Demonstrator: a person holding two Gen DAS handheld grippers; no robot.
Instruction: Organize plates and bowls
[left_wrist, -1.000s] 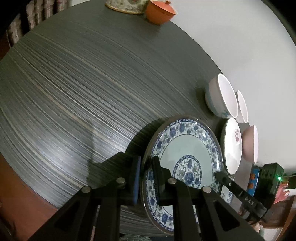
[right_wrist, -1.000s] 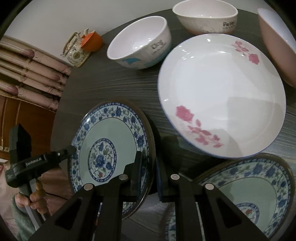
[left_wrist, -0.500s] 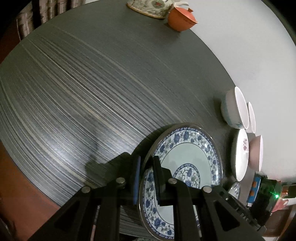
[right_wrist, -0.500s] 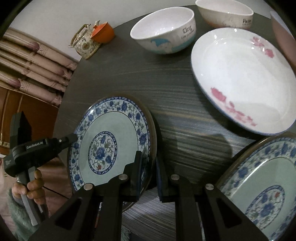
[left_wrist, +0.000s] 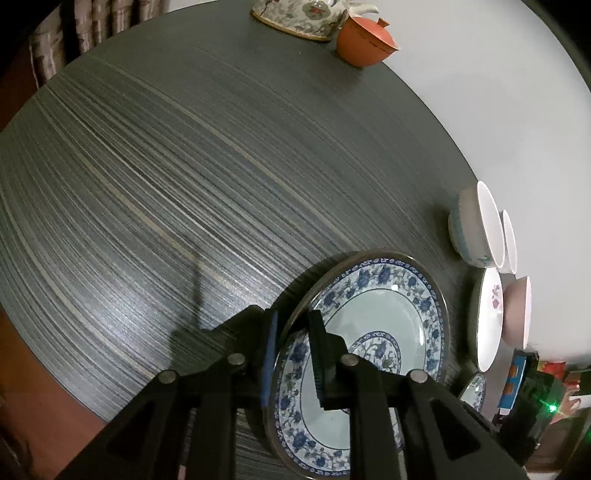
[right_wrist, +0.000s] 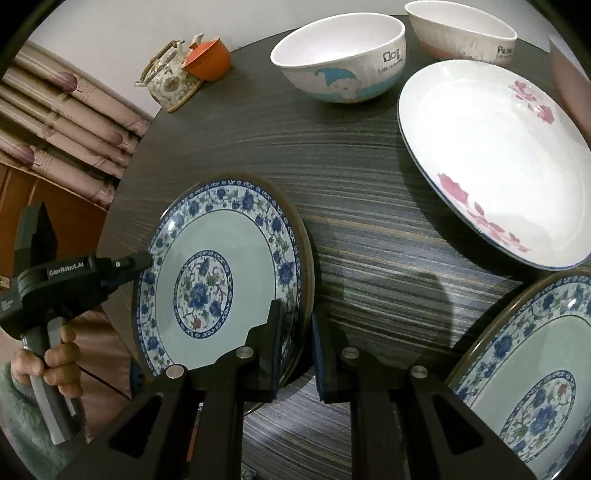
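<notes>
Round dark wood-grain table (right_wrist: 369, 206), pale wall behind, pleated curtain (right_wrist: 66, 122) at far left. Left of the right gripper (right_wrist: 295, 343): a person's hand (right_wrist: 51, 362) holds the left gripper (left_wrist: 291, 354). Its jaws have just been opening slightly; they straddle the near rim of the blue floral plate (right_wrist: 221, 273), and whether the pads press cannot be told. That plate sits tilted, far edge on the table. The right gripper is nearly closed, pinching the opposite rim of the same plate. Ahead of it: floral teapot (right_wrist: 170, 81), orange cup (right_wrist: 208, 61), cartoon bowl (right_wrist: 340, 59), rabbit bowl (right_wrist: 461, 33). To its right: the rose plate (right_wrist: 495, 155), a pink bowl (right_wrist: 569, 81) at the edge, a second blue floral plate (right_wrist: 535, 373) nearest.
</notes>
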